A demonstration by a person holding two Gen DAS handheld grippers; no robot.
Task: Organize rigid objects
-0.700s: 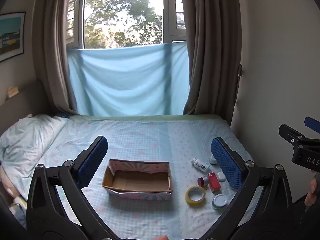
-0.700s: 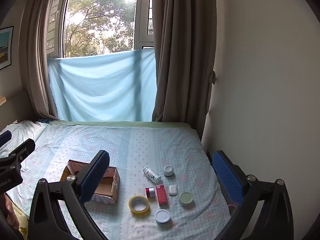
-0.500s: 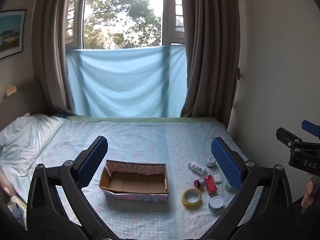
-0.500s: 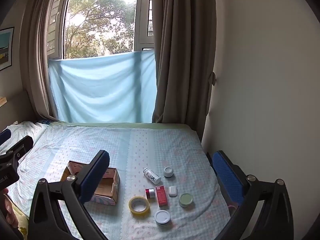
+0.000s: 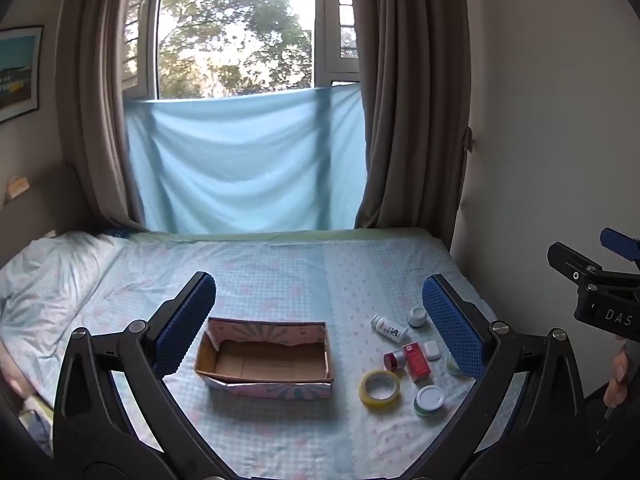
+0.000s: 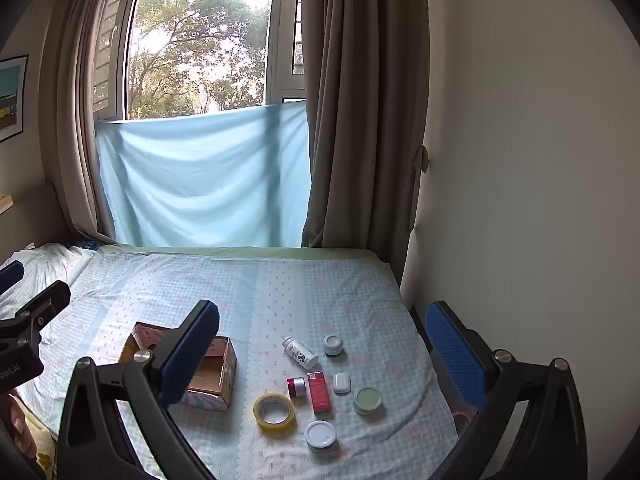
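Bed (image 5: pixel 280 280) under a checked pale-blue sheet carries all the task things; both grippers hang above its near edge, well apart from everything on it.

Left gripper (image 5: pixel 320 320): jaws spread wide, blue pads (image 5: pixel 186 322) empty. Seen through its gap, the cardboard box (image 5: pixel 266 354) sits open-topped with a bare brown floor and patterned outer walls.

Right gripper (image 6: pixel 324 354): jaws equally wide, nothing between the pads (image 6: pixel 454 354). Its body shows at the right edge of the left wrist view, with a hand (image 5: pixel 618 376) on the handle.

Small items cluster to the right of the box, apart from it:
- white bottle (image 6: pixel 300 352) lying on its side, at the far edge of the cluster
- small white jar (image 6: pixel 333 345) just beside the bottle's right
- little red-and-silver jar (image 6: pixel 296 386) touching or nearly touching the red carton (image 6: pixel 319 392), which lies flat
- white earbud-style case (image 6: pixel 342 383) just right of the carton
- green-lidded tin (image 6: pixel 367 399) nearest the right edge of the bed
- yellow tape roll (image 6: pixel 274 409) lying flat, nearest the box
- white-lidded jar (image 6: pixel 320 435) closest to the camera

Pillow (image 5: pixel 44 280) at the left end of the bed. Blue cloth (image 5: pixel 244 164) hangs across the lower window between brown curtains (image 5: pixel 412 92); trees outside. Framed picture (image 5: pixel 18 72) on the left wall.
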